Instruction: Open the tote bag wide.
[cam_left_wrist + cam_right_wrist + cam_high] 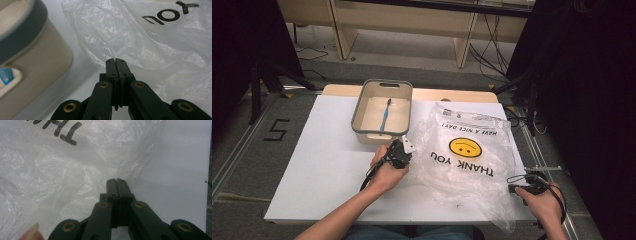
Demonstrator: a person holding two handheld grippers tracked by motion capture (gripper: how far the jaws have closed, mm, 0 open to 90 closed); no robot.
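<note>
Nearest the person, the right gripper (528, 184) sits at about five o'clock on the counter (327, 165), its jaws clenched on a thin fold at the edge of the plastic bag (467, 155); in the right gripper view the film rises straight out from between the tips. The left gripper (399, 154), nearer the middle, is likewise clenched on the bag's opposite edge, a pinch of film showing at its tips in the left gripper view. The bag lies flat and crumpled between the two, at the counter's three o'clock side, its printed text upside down to the person, its long axis running from near to far. Both hands hold an edge, so I judge the coming move turns on drawing these two pinches apart to open the mouth. Just beside the left gripper, toward twelve o'clock, stands the beige bin (358, 116) with a blue toothbrush (385, 116) lying inside; its near wall is close enough to crowd the left hand.
</note>
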